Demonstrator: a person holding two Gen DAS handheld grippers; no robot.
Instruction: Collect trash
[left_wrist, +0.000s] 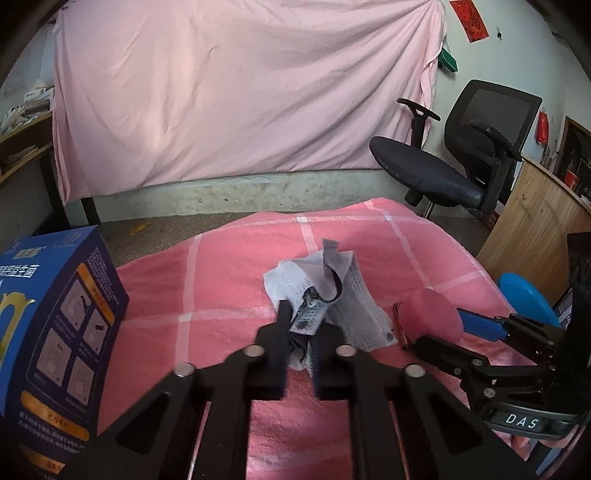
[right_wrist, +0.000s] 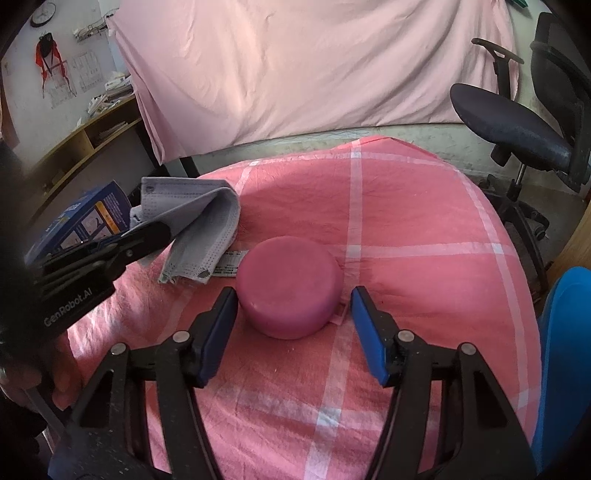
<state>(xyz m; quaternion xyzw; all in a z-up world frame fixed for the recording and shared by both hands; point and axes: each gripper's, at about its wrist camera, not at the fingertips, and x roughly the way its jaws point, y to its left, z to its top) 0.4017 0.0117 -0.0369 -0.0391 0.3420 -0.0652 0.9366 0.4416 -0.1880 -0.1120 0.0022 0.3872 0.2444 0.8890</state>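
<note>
My left gripper (left_wrist: 301, 325) is shut on a crumpled grey face mask (left_wrist: 340, 291) and holds it over the pink checked cloth (left_wrist: 221, 277). The mask also shows in the right wrist view (right_wrist: 199, 229), with the left gripper's finger (right_wrist: 147, 232) on it. A printed paper slip (right_wrist: 231, 264) lies under the mask's edge. A small brown stick-like scrap (left_wrist: 400, 326) lies to the right of the mask. My right gripper (right_wrist: 293, 321) is open, its blue pads on either side of a round pink container (right_wrist: 290, 286), not touching it.
A blue printed box (left_wrist: 55, 332) stands at the left edge of the cloth. A blue round object (left_wrist: 528, 299) sits at the right edge. A black office chair (left_wrist: 461, 155) stands beyond the table on the right. A pink sheet (left_wrist: 240, 92) hangs behind.
</note>
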